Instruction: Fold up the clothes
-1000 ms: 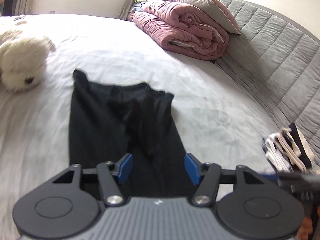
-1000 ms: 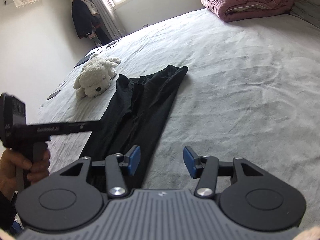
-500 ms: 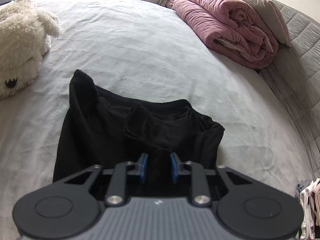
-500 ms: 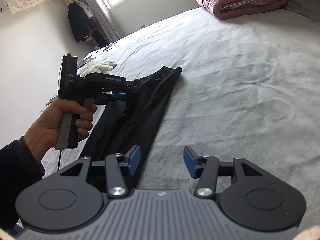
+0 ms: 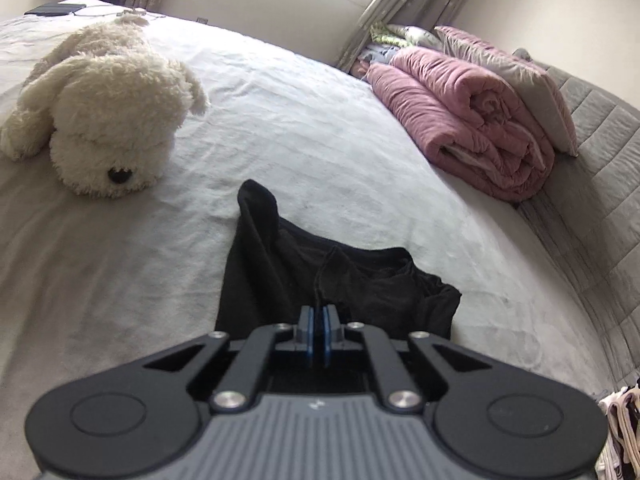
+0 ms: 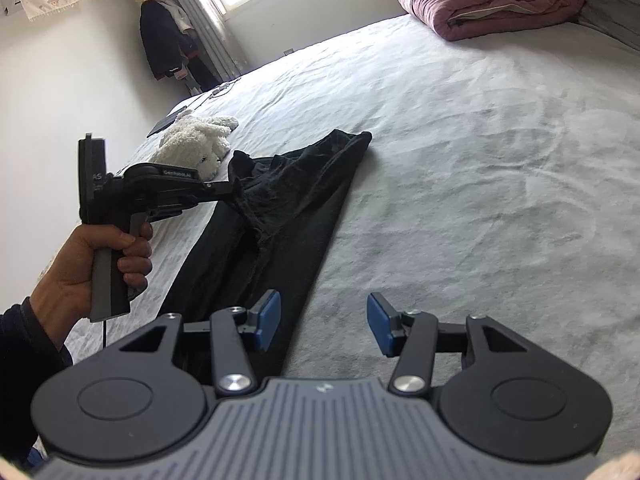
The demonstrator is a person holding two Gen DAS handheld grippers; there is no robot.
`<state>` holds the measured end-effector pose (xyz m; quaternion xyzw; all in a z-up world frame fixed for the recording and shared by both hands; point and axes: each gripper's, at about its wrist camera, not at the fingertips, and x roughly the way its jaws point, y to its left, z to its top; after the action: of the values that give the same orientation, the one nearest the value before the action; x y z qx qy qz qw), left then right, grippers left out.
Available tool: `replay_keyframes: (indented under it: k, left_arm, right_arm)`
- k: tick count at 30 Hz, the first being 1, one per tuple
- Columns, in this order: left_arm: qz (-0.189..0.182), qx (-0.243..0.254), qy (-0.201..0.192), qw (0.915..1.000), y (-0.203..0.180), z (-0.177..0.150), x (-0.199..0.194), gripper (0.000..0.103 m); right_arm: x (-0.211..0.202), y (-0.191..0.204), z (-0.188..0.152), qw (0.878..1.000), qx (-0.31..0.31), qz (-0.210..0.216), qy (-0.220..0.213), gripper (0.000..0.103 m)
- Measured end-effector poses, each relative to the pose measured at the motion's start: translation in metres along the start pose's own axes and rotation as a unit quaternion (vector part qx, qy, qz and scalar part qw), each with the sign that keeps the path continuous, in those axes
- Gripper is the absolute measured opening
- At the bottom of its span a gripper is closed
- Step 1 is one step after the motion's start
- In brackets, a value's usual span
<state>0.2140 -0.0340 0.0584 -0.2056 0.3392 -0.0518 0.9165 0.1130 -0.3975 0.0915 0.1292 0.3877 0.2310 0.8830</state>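
One black garment [image 6: 288,216] lies stretched along the bed [image 6: 480,160], and our left gripper [image 5: 319,330] has its jaws pinched tight on a raised fold near the garment's far end, while our right gripper [image 6: 322,322] waits beside the near end with its jaws half apart and nothing between them. To fold well, we judge we should keep the pinch firm, lift just enough to clear the sheet and carry the edge over evenly. We count one plush dog [image 5: 104,120], one rolled pink quilt [image 5: 460,120] and two grippers.

The bed [image 6: 480,140] bears black trousers [image 6: 296,216], plush dog [image 5: 104,108], pink quilt [image 5: 460,120].
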Motion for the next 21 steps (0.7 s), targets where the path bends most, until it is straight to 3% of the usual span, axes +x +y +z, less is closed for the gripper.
replay_keyframes:
  k: [4,5,6,8,14,21]
  left_arm:
    - [-0.022,0.012,0.025,0.9994,0.008,-0.011,-0.003,0.007]
    - [-0.032,0.007,0.034,0.9989,0.010,-0.010,-0.003,0.017]
    - [-0.034,0.003,0.037,0.9988,0.012,-0.008,-0.003,0.039]
    - [-0.036,0.012,0.030,0.9988,0.008,0.003,-0.004,0.049]
    - [-0.020,0.092,0.041,0.9947,-0.031,0.043,0.029,0.054]
    - [0.021,0.144,0.081,0.9860,-0.048,0.049,0.093,0.054]
  right_arm:
    - [0.001,-0.001,0.000,1.000,0.001,-0.002,0.001,0.052]
    - [0.001,-0.001,0.000,1.000,0.001,-0.003,0.002,0.052]
    - [0.000,0.000,0.000,1.000,0.001,-0.002,0.002,0.053]
    - [-0.001,0.001,0.000,1.000,0.000,-0.001,0.001,0.053]
    - [0.002,-0.001,0.000,1.000,0.001,-0.005,0.003,0.054]
    - [0.004,-0.001,0.000,1.000,0.000,-0.004,0.008,0.054]
